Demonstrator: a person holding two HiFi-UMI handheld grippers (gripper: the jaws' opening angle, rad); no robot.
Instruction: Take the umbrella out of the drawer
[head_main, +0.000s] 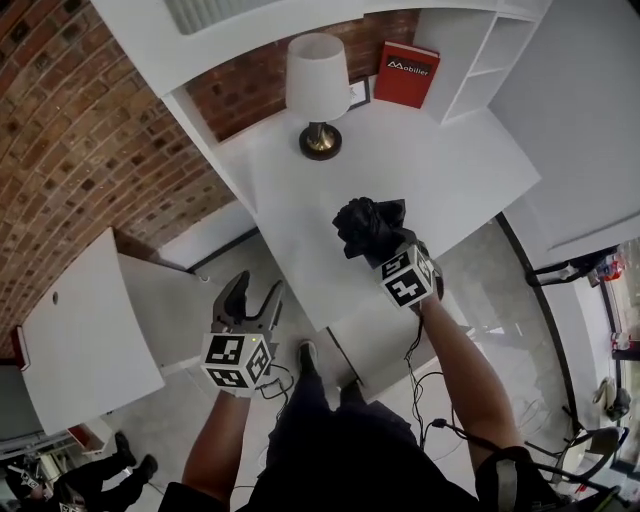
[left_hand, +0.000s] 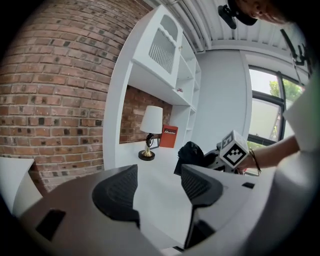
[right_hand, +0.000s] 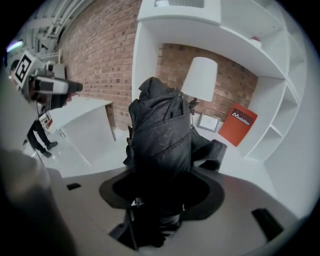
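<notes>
A black folded umbrella (head_main: 368, 226) hangs over the white desk (head_main: 470, 170), and my right gripper (head_main: 388, 248) is shut on it. In the right gripper view the umbrella (right_hand: 162, 132) fills the gap between the jaws of the right gripper (right_hand: 160, 187) and rises in front of the lamp. My left gripper (head_main: 254, 296) is open and holds nothing, down to the left of the desk's near corner. In the left gripper view the left gripper (left_hand: 157, 187) points at the desk, with the umbrella (left_hand: 189, 154) and the right gripper's marker cube (left_hand: 233, 149) beyond it.
A white-shaded lamp (head_main: 319, 88) and a red book (head_main: 405, 73) stand at the back of the desk, under white shelves (head_main: 485, 50). A white drawer unit (head_main: 385, 350) sticks out below the desk's near edge. A white cabinet (head_main: 85, 330) stands left by the brick wall (head_main: 70, 130). Cables (head_main: 430, 400) trail on the floor.
</notes>
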